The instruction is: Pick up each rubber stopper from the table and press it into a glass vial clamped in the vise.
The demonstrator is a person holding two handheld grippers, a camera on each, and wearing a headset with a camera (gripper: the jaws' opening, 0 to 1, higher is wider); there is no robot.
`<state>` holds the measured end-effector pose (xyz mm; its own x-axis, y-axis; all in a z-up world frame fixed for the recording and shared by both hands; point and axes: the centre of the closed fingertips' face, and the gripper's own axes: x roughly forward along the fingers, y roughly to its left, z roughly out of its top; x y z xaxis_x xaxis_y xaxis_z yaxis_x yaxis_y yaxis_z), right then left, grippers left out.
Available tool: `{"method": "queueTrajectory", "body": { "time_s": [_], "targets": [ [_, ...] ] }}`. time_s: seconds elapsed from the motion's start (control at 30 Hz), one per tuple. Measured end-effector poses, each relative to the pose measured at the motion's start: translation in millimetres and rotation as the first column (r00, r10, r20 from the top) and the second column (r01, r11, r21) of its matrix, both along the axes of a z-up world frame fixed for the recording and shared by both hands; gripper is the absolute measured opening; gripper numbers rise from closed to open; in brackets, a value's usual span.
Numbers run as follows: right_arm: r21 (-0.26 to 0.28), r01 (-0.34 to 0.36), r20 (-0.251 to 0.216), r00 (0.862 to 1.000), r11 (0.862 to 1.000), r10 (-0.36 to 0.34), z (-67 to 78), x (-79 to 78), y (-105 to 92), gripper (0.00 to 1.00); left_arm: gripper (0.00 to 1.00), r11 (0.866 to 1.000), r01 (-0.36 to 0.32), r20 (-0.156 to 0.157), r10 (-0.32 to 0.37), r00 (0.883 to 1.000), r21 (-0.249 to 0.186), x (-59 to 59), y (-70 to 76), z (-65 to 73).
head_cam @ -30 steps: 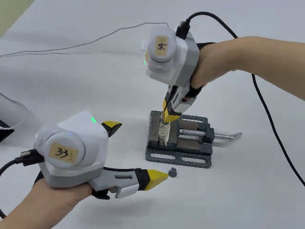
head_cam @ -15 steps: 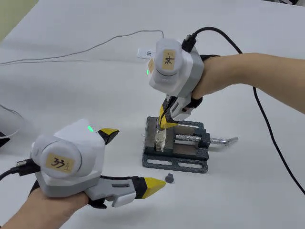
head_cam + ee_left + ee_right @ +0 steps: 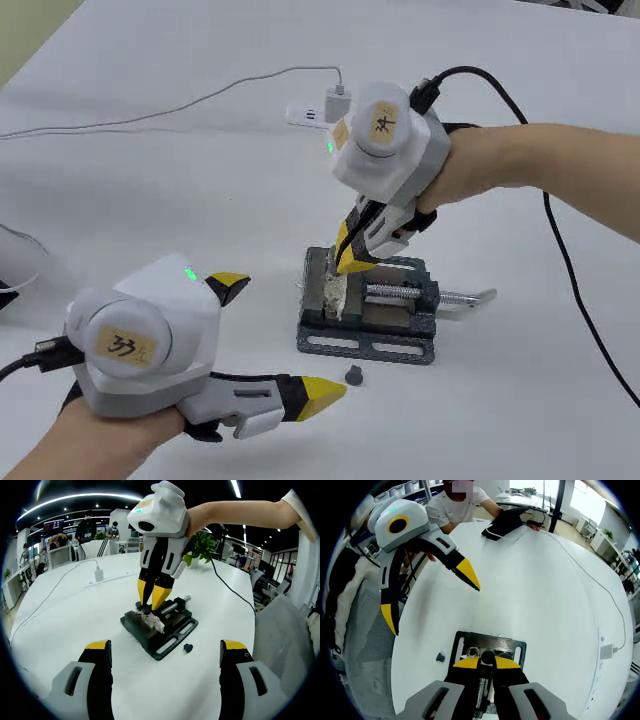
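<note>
One stopper (image 3: 487,655) in right gripper (image 3: 343,262), over vise (image 3: 385,345)

We've got one stopper (image 3: 487,656) pinched in the right tongs (image 3: 345,265) over the vial (image 3: 333,296) in the vise (image 3: 398,342), a second stopper (image 3: 354,375) loose alongside.

Left gripper (image 3: 277,338): white housing, round tan label (image 3: 127,345) "33" behind jaws, green LED (image 3: 189,272), black jaws tipped yellow, black cable (image 3: 55,353) at rear. Right gripper (image 3: 345,262): same build, thicker black cable (image 3: 465,69).

My left claw (image 3: 278,338) sits low, jaws wide apart. My right claw (image 3: 343,266) points down, pinching a stopper (image 3: 487,656).
</note>
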<state>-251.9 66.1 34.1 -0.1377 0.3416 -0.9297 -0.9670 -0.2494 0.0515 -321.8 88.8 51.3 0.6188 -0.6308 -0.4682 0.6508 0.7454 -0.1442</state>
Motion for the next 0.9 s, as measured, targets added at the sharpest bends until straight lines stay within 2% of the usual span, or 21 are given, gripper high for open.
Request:
{"method": "queueTrajectory", "body": {
  "time_s": [0.07, 0.1, 0.2, 0.27, 0.43, 0.47, 0.57, 0.67, 0.9],
  "targets": [
    [0.003, -0.008, 0.010, 1.000, 1.000, 0.008, 3.9, -1.5, -4.0, 0.11, 0.88, 1.000, 0.000, -0.002, 0.000, 1.000, 0.000, -0.9, 0.4, -0.2],
    [0.017, 0.002, 0.009, 1.000, 1.000, -0.002, 6.1, -2.0, -3.5, 0.11, 0.88, 1.000, 0.000, -0.001, 0.000, 1.000, 0.001, -0.8, 0.7, -0.2],
    [0.058, 0.027, 0.006, 1.000, 0.998, -0.027, 9.5, -3.8, -3.7, 0.19, 0.88, 1.000, 0.003, -0.002, -0.003, 1.000, 0.002, -1.3, 0.9, -0.3],
    [0.068, 0.029, 0.022, 0.999, 0.997, -0.030, 7.7, -3.3, -7.2, 0.26, 0.88, 1.000, 0.006, -0.001, -0.006, 1.000, 0.005, -1.6, 0.8, -0.1],
    [0.130, 0.092, 0.006, 0.996, 0.987, -0.094, 8.4, -10.2, -11.3, 0.52, 0.88, 1.000, 0.012, 0.002, -0.012, 1.000, 0.008, -1.9, 0.0, 0.7],
    [0.140, 0.096, 0.011, 0.995, 0.986, -0.099, 7.8, -12.2, -14.1, 0.54, 0.88, 1.000, 0.013, 0.003, -0.013, 1.000, 0.009, -2.1, -0.1, 1.0],
    [0.152, 0.108, 0.016, 0.994, 0.982, -0.112, 7.5, -19.0, -20.7, 0.58, 0.88, 1.000, 0.021, 0.004, -0.021, 1.000, 0.014, -3.1, -0.8, 2.0],
    [0.162, 0.125, 0.014, 0.992, 0.979, -0.129, 9.5, -32.4, -24.7, 0.58, 0.88, 1.000, 0.025, 0.005, -0.025, 1.000, 0.013, -4.0, -1.0, 3.0],
    [0.186, 0.168, 0.010, 0.985, 0.968, -0.172, 7.8, -45.5, -32.4, 0.54, 0.88, 0.999, 0.044, 0.010, -0.045, 0.999, 0.029, -9.5, 0.3, 4.4]
  ]
}}
